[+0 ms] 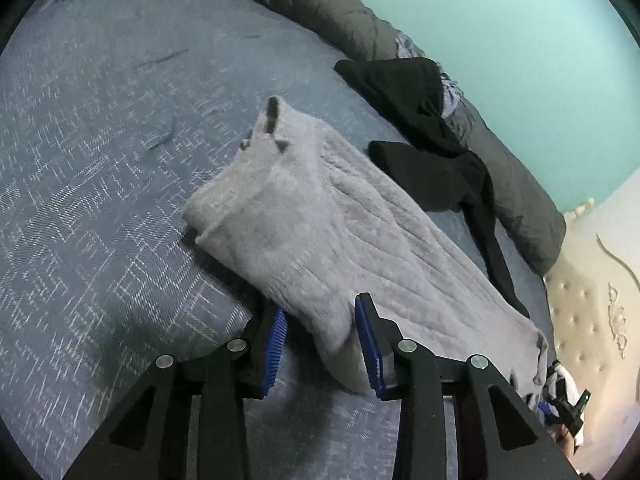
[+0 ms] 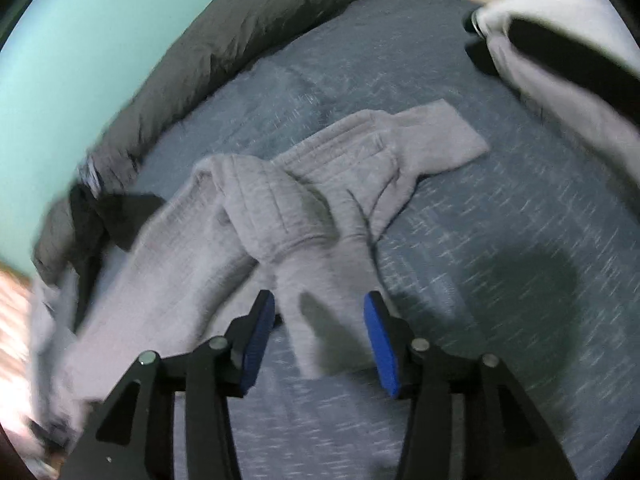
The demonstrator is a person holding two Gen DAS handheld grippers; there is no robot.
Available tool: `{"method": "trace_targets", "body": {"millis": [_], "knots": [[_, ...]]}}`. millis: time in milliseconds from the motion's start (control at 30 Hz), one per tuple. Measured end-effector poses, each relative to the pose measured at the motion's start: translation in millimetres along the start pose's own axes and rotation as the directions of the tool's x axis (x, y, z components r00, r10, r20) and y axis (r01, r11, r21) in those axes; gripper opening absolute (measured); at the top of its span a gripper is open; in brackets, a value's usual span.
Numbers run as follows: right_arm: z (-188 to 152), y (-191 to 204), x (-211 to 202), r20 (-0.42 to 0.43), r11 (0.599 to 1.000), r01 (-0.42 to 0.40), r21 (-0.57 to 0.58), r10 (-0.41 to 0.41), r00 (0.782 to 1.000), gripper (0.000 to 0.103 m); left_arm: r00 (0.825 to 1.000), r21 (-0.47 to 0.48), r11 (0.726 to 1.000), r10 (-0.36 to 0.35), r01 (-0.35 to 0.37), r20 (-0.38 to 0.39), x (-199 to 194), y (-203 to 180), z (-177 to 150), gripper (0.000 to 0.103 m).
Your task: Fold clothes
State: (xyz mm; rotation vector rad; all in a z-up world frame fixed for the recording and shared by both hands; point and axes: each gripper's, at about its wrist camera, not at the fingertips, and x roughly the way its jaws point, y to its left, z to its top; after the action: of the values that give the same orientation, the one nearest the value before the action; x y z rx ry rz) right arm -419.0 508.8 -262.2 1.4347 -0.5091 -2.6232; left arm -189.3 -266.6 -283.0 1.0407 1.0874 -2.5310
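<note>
The grey sweater (image 1: 320,224) lies partly folded on the blue bed (image 1: 100,160), just beside a black garment (image 1: 432,120). Left gripper (image 1: 322,344) and right gripper (image 2: 320,340) each straddle a sweater edge, jaws apart, gripping nothing. Risk: closing on one layer only would drag the fold open.

A soft, fuzzy grey knit garment (image 1: 320,220), ribbed in lines, lies on a matt woven blue-grey bedcover (image 1: 100,200); beside the garment, matt black cloth (image 1: 432,136) and a quilted, dull olive duvet (image 1: 340,4).
</note>
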Motion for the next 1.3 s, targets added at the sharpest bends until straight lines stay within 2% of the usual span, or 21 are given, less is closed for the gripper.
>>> {"method": "trace_targets", "body": {"millis": [67,133,233,467,533,600,667,867,1000,1167,1300], "knots": [[-4,7,2,-0.003,0.997,0.032,-0.064,-0.033,0.999,0.047,1.000,0.020,1.000,0.001,-0.001,-0.001,-4,-6,0,0.046],[-8,15,8,-0.015,0.995,0.035,-0.097,-0.036,0.999,0.048,1.000,0.039,0.999,0.002,-0.002,0.002,-7,-13,1,0.047],[-13,28,19,-0.032,0.983,0.085,-0.163,-0.091,0.995,0.048,1.000,0.066,0.998,-0.001,0.000,0.018,-13,-23,2,0.048],[-19,35,38,-0.047,0.935,0.213,-0.282,-0.236,0.971,0.047,0.997,0.090,0.996,-0.020,0.014,0.070,-35,-29,0,0.049],[-19,33,38,-0.031,0.924,0.233,-0.304,-0.254,0.967,0.025,0.997,0.089,0.996,-0.029,0.022,0.073,-39,-30,1,0.049],[-16,30,34,-0.011,0.920,0.238,-0.310,-0.254,0.967,0.014,0.997,0.089,0.996,-0.031,0.024,0.072,-41,-31,1,0.050],[-10,24,22,0.025,0.927,0.229,-0.295,-0.232,0.972,0.009,0.997,0.096,0.995,-0.033,0.027,0.063,-40,-32,2,0.051],[31,8,-15,0.120,0.948,0.219,-0.233,-0.195,0.973,0.008,0.998,0.120,0.992,-0.034,0.027,0.052,-36,-39,-3,0.051],[71,7,-18,0.145,0.961,0.186,-0.203,-0.159,0.977,0.008,0.999,0.161,0.987,-0.026,0.020,0.038,-31,-51,-9,0.051],[108,3,-15,0.133,0.983,0.135,-0.128,-0.118,0.984,0.010,1.000,0.192,0.981,-0.013,0.008,0.022,-23,-60,-12,0.052],[135,-1,-1,0.123,0.985,0.148,-0.083,-0.137,0.983,0.012,1.000,0.224,0.975,-0.005,0.002,0.015,-16,-70,-15,0.052]]}}
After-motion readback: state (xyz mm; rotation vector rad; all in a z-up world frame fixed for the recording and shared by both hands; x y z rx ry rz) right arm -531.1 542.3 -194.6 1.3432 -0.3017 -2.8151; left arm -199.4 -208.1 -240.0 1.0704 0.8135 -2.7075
